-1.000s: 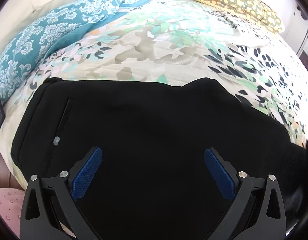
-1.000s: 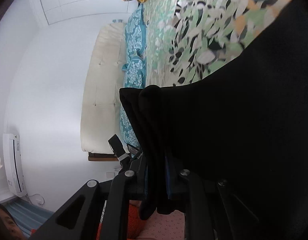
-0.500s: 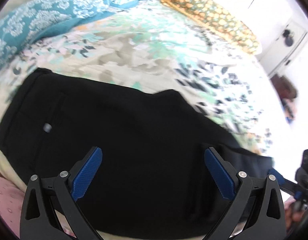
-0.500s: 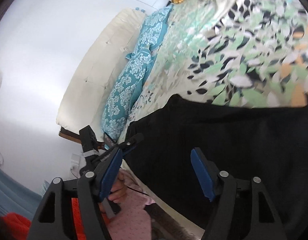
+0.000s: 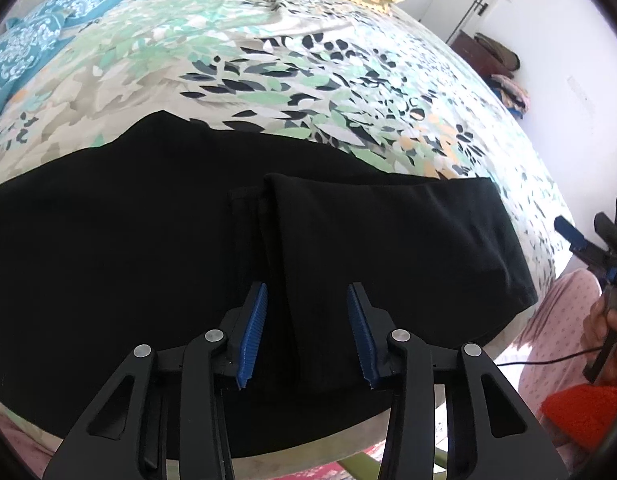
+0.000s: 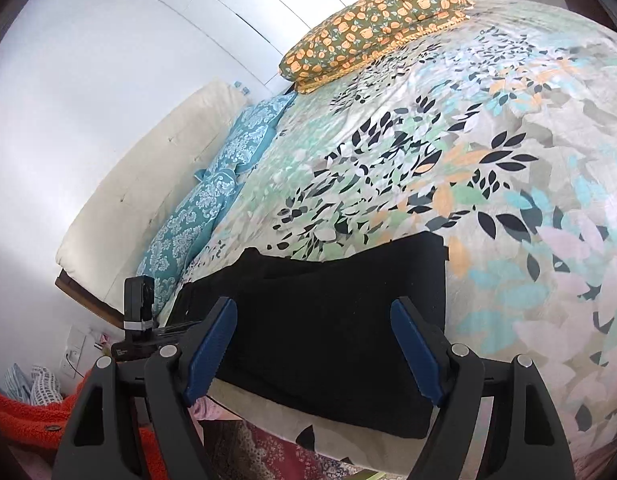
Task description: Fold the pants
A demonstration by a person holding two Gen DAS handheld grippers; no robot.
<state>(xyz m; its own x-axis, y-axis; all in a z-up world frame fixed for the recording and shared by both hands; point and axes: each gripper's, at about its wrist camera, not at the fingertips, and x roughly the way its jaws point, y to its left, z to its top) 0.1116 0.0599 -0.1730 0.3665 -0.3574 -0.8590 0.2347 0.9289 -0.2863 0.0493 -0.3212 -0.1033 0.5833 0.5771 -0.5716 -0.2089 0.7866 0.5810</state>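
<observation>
Black pants (image 5: 156, 248) lie flat along the near edge of the bed, with the leg end folded over on top; the folded layer (image 5: 392, 240) has its edge near the middle. My left gripper (image 5: 308, 332) is partly open, its blue pads either side of that folded layer's near edge, not clamped. My right gripper (image 6: 316, 344) is wide open and empty, just above the pants (image 6: 332, 320) at the bed edge. The right gripper also shows at the right rim of the left wrist view (image 5: 588, 248).
The bed has a leaf-patterned cover (image 6: 448, 152). Teal pillows (image 6: 212, 204) and a cream headboard (image 6: 148, 188) are on the left, an orange-flowered pillow (image 6: 372, 24) at the back. A door and clothes pile (image 5: 504, 80) are far right.
My right gripper let go of the pants end and opened, pulling back to the bed edge. My left gripper swung right over the folded leg layer and its jaws narrowed.
</observation>
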